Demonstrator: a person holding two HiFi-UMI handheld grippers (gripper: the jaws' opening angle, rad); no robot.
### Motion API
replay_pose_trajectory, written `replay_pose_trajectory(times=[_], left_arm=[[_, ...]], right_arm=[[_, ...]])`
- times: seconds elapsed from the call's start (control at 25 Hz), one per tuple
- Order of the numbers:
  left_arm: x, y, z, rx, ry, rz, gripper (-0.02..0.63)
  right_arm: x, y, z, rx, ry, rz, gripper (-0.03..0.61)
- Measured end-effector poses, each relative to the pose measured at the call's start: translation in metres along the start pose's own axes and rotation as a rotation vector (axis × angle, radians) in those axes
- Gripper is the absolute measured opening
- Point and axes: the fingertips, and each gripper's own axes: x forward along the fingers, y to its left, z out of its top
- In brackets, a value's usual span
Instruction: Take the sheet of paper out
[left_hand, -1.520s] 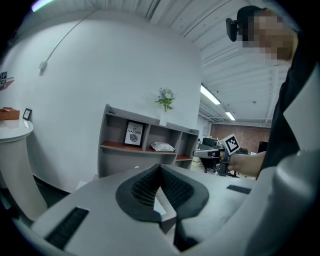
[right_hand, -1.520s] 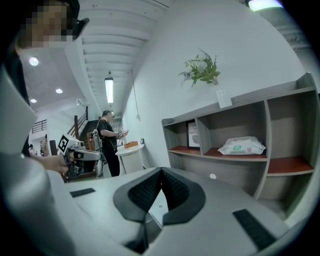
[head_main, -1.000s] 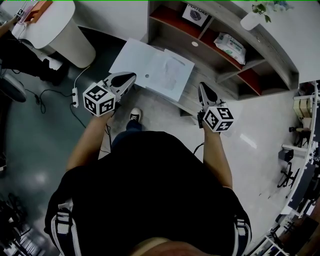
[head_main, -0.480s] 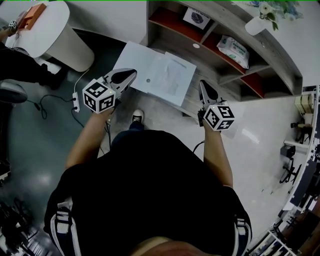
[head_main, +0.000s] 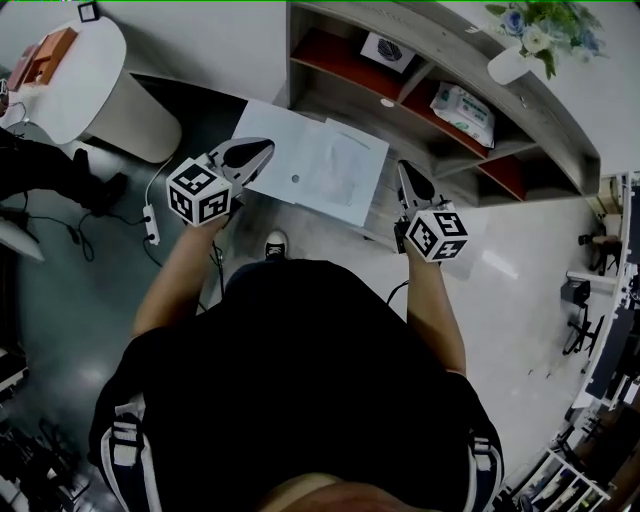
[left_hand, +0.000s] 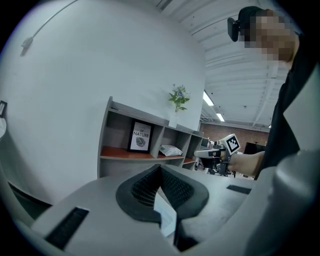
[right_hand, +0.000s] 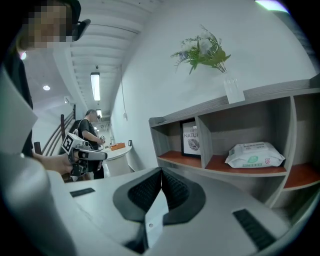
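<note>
In the head view two white sheets overlap in front of me: a plain one with a small hole (head_main: 275, 140) on the left and a faintly printed sheet of paper (head_main: 345, 165) on the right. My left gripper (head_main: 262, 150) is shut on the plain sheet's left edge, and white paper shows between its pads (left_hand: 165, 217). My right gripper (head_main: 403, 170) stands by the printed sheet's right edge. In the right gripper view it (right_hand: 161, 172) is shut on a white strip with a small hole (right_hand: 152, 220). Which of the two sheets that strip belongs to is unclear.
A grey shelf unit (head_main: 440, 70) stands just beyond the sheets, with a framed print (head_main: 388, 48), a pack of wipes (head_main: 460, 100) and a vase of flowers (head_main: 525, 45). A round white table (head_main: 90, 80) is at the left, with a power strip (head_main: 152, 215) on the floor. Another person (right_hand: 90, 135) stands further off.
Both grippers keep their hold and pose on the sheets. The head camera has drifted a little, so the shelf and round table sit slightly differently in the frame.
</note>
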Motion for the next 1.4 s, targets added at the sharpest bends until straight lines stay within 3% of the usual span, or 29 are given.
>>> replay_pose_trajectory(times=[0.96,1.4], left_arm=[[-0.003,0.1,0.017,0.004,0.017,-0.154,0.02],[-0.002,0.123,0.002,-0.023,0.026,-0.195,0.02]], right_arm=[[0.06,0.028,0.03,-0.026,-0.033,-0.177,0.014],[0.083,0.038,0.025,-0.032,-0.003,-0.189,0.014]])
